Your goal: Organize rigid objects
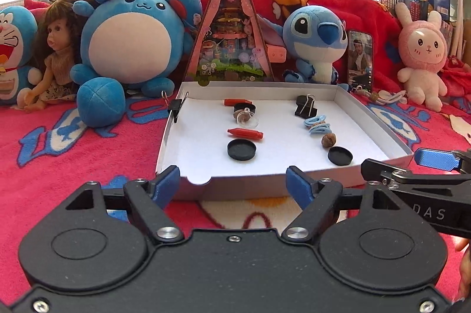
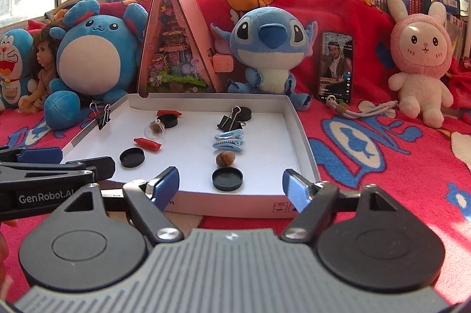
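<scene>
While both tools gape empty, left tool [image 1: 232, 180], right tool [image 2: 232, 185], white tray [image 2: 297, 121], plush toys behind.

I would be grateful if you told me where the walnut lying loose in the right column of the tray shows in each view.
Left wrist: walnut, right of centre, between blue hair clips and a black cap.
Right wrist: walnut, near centre, same neighbours.
Shared landmark: white tray.
</scene>
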